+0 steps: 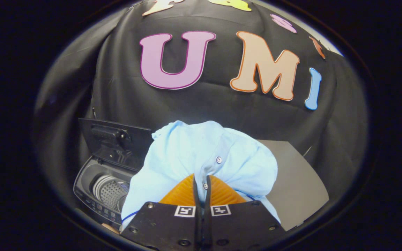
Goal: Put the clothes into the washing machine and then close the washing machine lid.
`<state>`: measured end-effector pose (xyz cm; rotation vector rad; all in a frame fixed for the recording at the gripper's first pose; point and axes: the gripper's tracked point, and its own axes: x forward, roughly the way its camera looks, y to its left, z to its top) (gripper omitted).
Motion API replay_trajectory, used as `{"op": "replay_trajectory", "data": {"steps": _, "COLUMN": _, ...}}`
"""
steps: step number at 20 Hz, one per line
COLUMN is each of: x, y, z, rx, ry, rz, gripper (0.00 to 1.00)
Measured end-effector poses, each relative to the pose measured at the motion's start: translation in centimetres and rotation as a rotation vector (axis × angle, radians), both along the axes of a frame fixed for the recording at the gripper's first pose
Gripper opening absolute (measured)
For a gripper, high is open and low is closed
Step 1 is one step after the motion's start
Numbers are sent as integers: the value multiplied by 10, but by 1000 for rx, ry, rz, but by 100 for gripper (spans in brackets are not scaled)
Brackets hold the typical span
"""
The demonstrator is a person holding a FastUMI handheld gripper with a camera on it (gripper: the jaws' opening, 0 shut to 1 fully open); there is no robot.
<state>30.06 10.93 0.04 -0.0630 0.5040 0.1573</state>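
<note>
To my left sits the small dark-grey top-loading washing machine (pixel 98 188), its black lid (pixel 117 146) raised and its perforated steel drum (pixel 112 193) exposed. My gripper (pixel 201 184) is clenched on the pale blue buttoned shirt (pixel 201 157), which bunches ahead of the fingers. I'd swing left until the cloth hangs over the drum, then let go.

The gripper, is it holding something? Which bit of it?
Yes. The gripper is shut on the light blue shirt, both fingers pinching its buttoned front strip, beside a button.
</note>
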Motion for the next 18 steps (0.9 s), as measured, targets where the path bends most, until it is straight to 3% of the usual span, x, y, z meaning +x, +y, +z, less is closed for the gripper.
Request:
{"op": "replay_trajectory", "data": {"steps": 10, "x": -23, "y": 108, "z": 9, "rx": 111, "ry": -14, "rz": 173, "gripper": 2}}
{"op": "replay_trajectory", "data": {"steps": 18, "x": -62, "y": 231, "z": -54, "rx": 123, "ry": 151, "rz": 385, "gripper": 2}}
